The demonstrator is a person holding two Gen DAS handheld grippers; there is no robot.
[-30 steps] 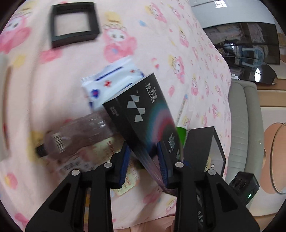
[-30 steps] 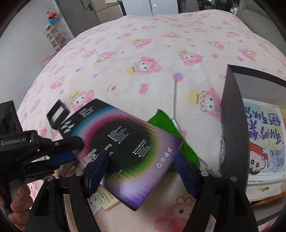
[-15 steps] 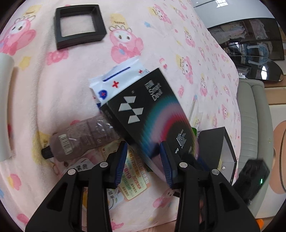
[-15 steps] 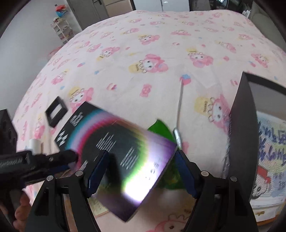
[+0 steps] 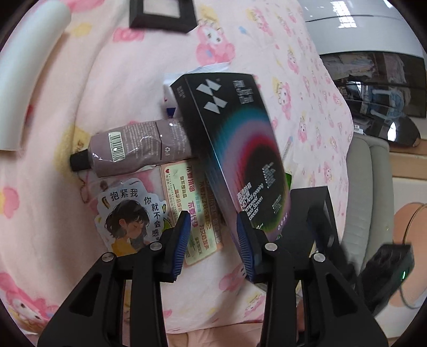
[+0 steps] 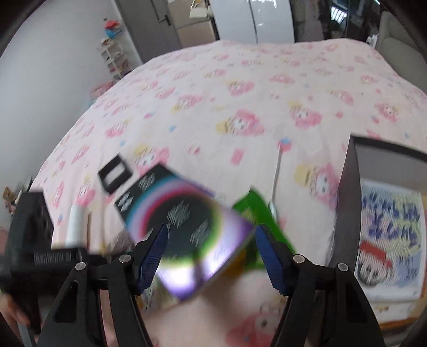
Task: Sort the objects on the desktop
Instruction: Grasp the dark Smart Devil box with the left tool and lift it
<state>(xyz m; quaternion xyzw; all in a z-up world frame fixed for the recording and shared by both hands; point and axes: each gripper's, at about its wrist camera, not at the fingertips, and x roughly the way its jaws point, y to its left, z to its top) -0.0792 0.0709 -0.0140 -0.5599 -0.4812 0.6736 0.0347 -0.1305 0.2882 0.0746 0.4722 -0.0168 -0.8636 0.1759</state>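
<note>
A black screen-protector box (image 5: 240, 149) with a rainbow ring is held tilted above the pink bedspread. My right gripper (image 6: 210, 253) is shut on its near end; the box (image 6: 184, 224) is blurred there. My left gripper (image 5: 213, 235) is open, its right pad beside the box's lower edge, its left pad apart. Under the box lie a mauve tube (image 5: 136, 148), a cartoon girl sticker (image 5: 128, 216), a pink card (image 5: 189, 202) and a white-blue packet (image 5: 170, 90), mostly hidden.
A black storage box (image 6: 349, 202) with a cartoon picture (image 6: 389, 240) stands at the right, also in the left wrist view (image 5: 312, 213). A black square frame (image 5: 162, 13), a white roll (image 5: 29, 66), a green packet (image 6: 256, 213) and a pen (image 6: 277, 170) lie on the bedspread.
My left gripper has let go of the box and drawn back and left. The right gripper has carried the box upward and tilted it; the tube and sticker are now uncovered.
</note>
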